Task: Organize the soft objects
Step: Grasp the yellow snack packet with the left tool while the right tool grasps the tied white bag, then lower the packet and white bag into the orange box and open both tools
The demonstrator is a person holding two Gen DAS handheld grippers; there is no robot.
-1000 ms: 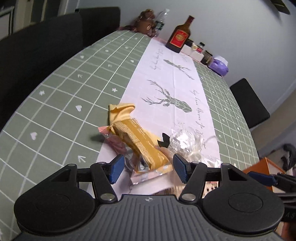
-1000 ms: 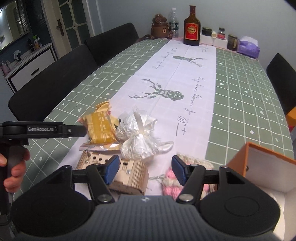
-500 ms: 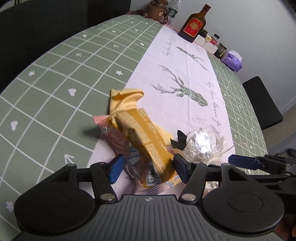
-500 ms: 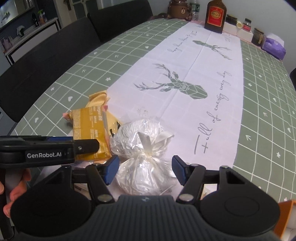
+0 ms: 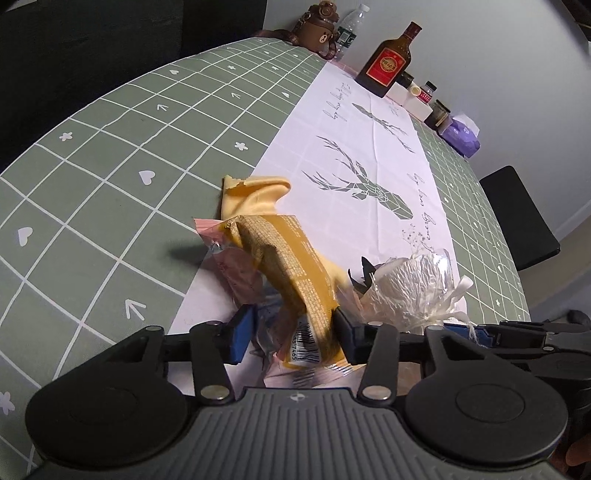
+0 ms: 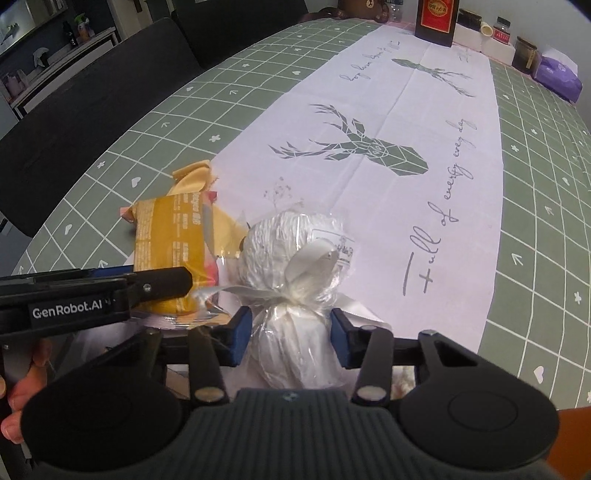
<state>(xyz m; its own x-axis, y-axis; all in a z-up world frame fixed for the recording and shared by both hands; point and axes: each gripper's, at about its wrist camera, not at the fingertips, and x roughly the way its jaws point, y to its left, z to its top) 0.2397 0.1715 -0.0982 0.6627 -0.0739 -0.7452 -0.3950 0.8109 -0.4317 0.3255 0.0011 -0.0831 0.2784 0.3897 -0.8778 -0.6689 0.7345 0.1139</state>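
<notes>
A yellow snack packet lies on a pink wrapper near the table's front. My left gripper straddles its near end with the jaws closing. The right pad touches the packet and the left pad meets the crinkled wrapper beside it. Just to the right lies a white ball in a clear tied bag. My right gripper is closing on the bag's neck, and both pads touch the plastic. A yellow cloth lies behind the packet. The left gripper's finger crosses the right wrist view.
At the table's far end stand a brown bottle, a bear figure, small jars and a purple tissue pack. A black chair stands on the right. An orange box corner shows at the lower right. A hand holds the left gripper.
Both grippers came down and in: the left over the yellow packet, the right from above a wooden box onto the white bag. Both pairs of jaws narrowed around them.
</notes>
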